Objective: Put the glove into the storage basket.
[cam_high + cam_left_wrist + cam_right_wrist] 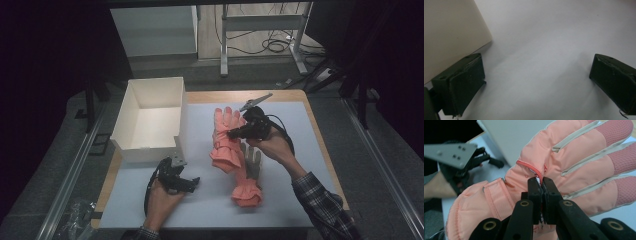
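right gripper (pixel 234 133): jaws pinched on pink glove (pixel 223 136), lifted off table (pixel 300 150) centre to carry it | left gripper (pixel 192 182): jaws wide apart, empty, waiting at 7 o'clock | white box (pixel 131 150): open at 10 o'clock, likely destination | second glove (pixel 249 186): lying at 5 o'clock

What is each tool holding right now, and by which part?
The right tool pinches the salmon-pink padded glove at its palm edge, beside the thumb seam. The left tool holds nothing; its jaws stand open over the white table.
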Action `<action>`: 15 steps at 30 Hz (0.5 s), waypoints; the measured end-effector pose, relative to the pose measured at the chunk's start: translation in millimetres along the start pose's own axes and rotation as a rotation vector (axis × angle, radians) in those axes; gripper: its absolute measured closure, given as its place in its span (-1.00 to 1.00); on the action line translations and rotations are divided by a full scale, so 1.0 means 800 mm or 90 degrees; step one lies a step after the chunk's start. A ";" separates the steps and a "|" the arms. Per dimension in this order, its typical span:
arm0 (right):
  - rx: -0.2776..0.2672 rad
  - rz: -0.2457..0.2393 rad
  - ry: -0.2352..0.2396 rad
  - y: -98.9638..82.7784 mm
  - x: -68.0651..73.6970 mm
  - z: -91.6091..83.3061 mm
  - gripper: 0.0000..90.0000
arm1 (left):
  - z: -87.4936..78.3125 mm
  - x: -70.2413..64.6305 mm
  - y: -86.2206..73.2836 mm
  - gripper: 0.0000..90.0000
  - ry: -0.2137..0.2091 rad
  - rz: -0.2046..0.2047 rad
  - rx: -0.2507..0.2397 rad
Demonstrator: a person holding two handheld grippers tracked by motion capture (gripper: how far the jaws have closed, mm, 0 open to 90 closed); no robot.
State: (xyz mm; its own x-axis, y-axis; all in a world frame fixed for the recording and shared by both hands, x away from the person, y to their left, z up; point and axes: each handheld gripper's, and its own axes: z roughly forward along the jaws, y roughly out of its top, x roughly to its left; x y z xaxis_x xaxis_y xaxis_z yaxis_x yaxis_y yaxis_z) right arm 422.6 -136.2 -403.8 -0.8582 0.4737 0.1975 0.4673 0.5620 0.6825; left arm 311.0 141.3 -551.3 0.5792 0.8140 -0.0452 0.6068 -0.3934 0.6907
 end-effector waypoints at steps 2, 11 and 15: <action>0.003 0.000 0.000 -0.010 0.002 -0.008 0.90 | 0.000 0.000 0.000 -1.00 0.000 0.000 0.000; 0.016 -0.001 -0.005 -0.057 0.018 -0.042 0.90 | 0.000 0.000 0.000 -1.00 -0.001 -0.001 0.000; 0.021 0.003 -0.009 -0.073 0.024 -0.053 0.90 | 0.000 0.000 0.000 -1.00 -0.001 0.000 0.000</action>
State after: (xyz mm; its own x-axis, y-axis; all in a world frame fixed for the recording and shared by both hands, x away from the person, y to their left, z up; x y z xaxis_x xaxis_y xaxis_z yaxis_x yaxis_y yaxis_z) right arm 369.5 -188.7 -409.6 -0.8531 0.4855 0.1913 0.4786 0.5821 0.6574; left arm 311.0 141.2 -551.2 0.5794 0.8137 -0.0465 0.6073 -0.3930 0.6904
